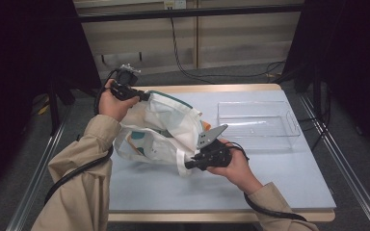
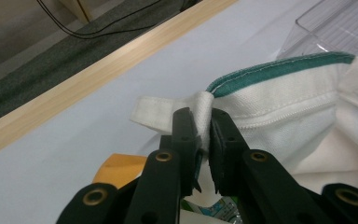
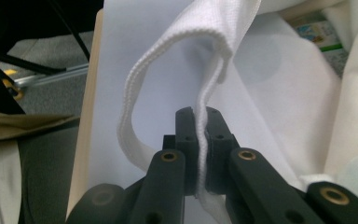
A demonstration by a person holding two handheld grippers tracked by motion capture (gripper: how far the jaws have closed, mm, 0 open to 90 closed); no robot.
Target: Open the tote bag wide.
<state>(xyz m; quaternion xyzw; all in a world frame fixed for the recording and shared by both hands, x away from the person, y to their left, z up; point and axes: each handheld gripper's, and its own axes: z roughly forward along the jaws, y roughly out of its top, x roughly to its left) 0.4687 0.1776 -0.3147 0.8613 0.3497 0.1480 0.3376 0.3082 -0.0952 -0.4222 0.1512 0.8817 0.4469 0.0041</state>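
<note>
A white cloth tote bag [image 1: 171, 122] with a green-edged mouth lies on the pale blue table [image 1: 279, 178]. My left gripper [image 1: 144, 96] holds it up at the far left, shut on the white rim [image 2: 205, 105] just beside the green trim [image 2: 279, 70]. At the bag's near right side my right gripper [image 1: 189, 164] is shut on the bag's white woven strap [image 3: 168, 51], which loops up from between the jaws. In the right gripper view a printed packet [image 3: 324, 37] shows inside the bag. An orange thing [image 2: 121, 168] peeks out under the left jaws.
A clear plastic tray [image 1: 257, 120] stands on the table to the right of the bag. The table's wooden far edge [image 2: 98, 74] runs close behind the left gripper. Cables [image 1: 183, 62] lie on the floor beyond it.
</note>
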